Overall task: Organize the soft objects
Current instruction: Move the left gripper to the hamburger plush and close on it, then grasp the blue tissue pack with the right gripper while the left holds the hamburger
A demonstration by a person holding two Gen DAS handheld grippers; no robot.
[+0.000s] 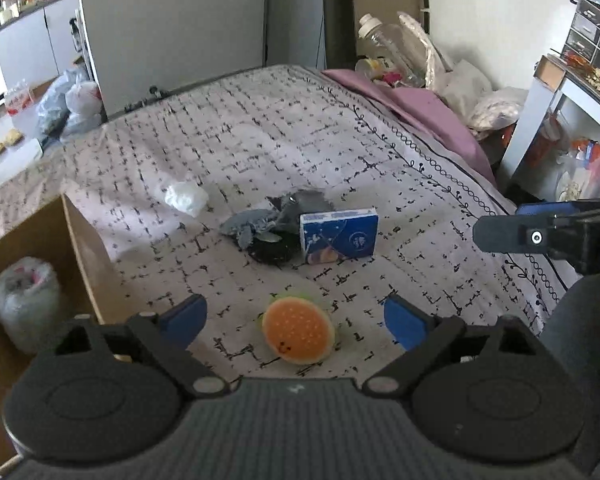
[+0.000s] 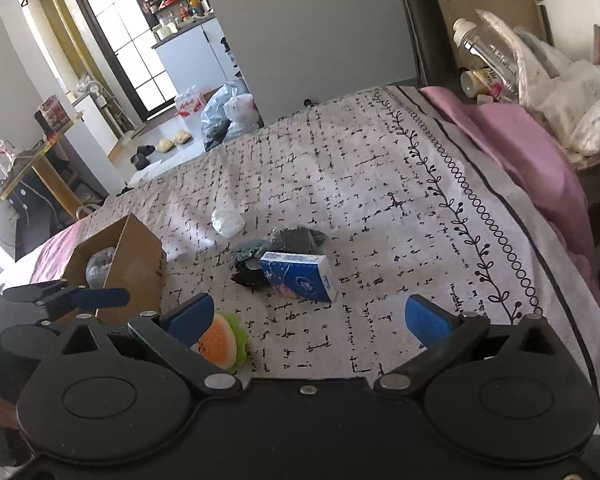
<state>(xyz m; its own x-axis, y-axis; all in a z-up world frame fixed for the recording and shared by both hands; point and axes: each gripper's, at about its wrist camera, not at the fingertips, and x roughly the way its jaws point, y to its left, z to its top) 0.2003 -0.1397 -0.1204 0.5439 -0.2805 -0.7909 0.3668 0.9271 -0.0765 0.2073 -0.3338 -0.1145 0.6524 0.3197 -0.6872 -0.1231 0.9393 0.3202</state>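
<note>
An orange burger-shaped plush (image 1: 299,334) lies on the patterned bedspread, right between the spread blue pads of my left gripper (image 1: 296,318), which is open and just above it. It shows too in the right wrist view (image 2: 222,340), behind the left finger. Farther on lie a blue tissue pack (image 1: 339,235) (image 2: 298,276), grey and black cloths (image 1: 274,226) (image 2: 278,250) and a white crumpled wad (image 1: 186,197) (image 2: 228,218). My right gripper (image 2: 310,316) is open and empty over bare bedspread near the pack. A cardboard box (image 1: 82,240) (image 2: 134,260) at left holds a wrapped bundle (image 1: 26,300).
A purple sheet (image 2: 532,152) and piled bags with a bottle (image 2: 488,52) line the bed's far right. White shelves (image 1: 560,120) stand on the right. Plastic bags (image 2: 230,114) sit on the floor beyond the bed. The right gripper's finger shows in the left wrist view (image 1: 512,232).
</note>
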